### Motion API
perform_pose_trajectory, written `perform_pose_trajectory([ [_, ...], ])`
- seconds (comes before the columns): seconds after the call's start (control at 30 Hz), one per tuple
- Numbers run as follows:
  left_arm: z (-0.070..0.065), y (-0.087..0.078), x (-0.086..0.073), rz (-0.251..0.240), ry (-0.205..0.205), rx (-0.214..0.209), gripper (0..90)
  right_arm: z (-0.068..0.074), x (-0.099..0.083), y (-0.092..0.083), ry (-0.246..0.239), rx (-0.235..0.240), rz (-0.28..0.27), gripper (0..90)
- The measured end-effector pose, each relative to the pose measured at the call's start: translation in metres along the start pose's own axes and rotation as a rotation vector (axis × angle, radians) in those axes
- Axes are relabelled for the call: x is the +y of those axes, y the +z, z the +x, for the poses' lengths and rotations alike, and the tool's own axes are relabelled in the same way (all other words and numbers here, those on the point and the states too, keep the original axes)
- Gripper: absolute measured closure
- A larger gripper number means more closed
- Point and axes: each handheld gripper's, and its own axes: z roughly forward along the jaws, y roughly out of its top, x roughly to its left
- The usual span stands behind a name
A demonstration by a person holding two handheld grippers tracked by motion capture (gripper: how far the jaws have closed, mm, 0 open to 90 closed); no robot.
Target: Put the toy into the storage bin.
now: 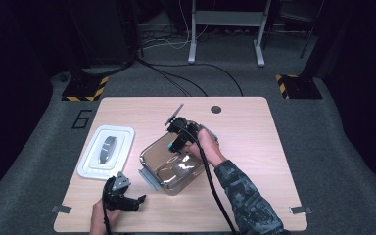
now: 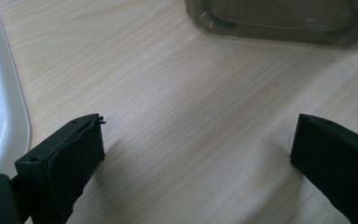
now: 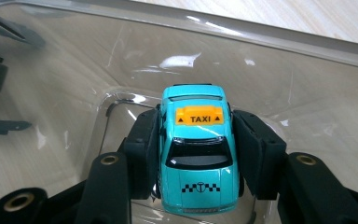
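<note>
Two black jaws of the right gripper (image 3: 198,154) clamp a teal toy taxi (image 3: 198,154) inside the clear container (image 1: 169,164); left gripper (image 1: 122,196), at seven o'clock, gapes wide over bare table (image 1: 245,142).

The taxi (image 3: 199,158) is shiny plastic. The box (image 3: 279,70) is clear, glossy plastic. The table (image 2: 182,93) is smooth, pale wood.

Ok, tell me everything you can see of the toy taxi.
The toy taxi is a small turquoise car with a glossy body, dark windows, an orange roof sign reading TAXI and a black checker strip with a T badge on one end. It is clamped by its sides in the right tongs, inside the clear plastic container. Whether it touches the container floor is unclear.
</note>
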Motion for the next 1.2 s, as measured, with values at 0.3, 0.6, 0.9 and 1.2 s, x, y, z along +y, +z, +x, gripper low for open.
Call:
perform_pose_trajectory([
  [0.3,0.000,0.000,0.000,-0.003,-0.005,-0.001,2.3,0.000,0.002,0.005,0.001,0.005,0.020,52.0],
  [0.6,0.000,0.000,0.000,-0.003,-0.004,-0.001,2.4,0.001,0.005,0.011,0.003,-0.008,0.056,52.0],
  [0.9,0.000,0.000,0.000,0.000,0.001,0.001,2.3,0.004,0.008,0.014,-0.005,-0.025,0.076,51.8],
  [1.2,0.000,0.000,0.000,0.002,0.002,0.004,2.3,0.006,0.010,0.018,-0.004,-0.035,0.086,51.6],
])
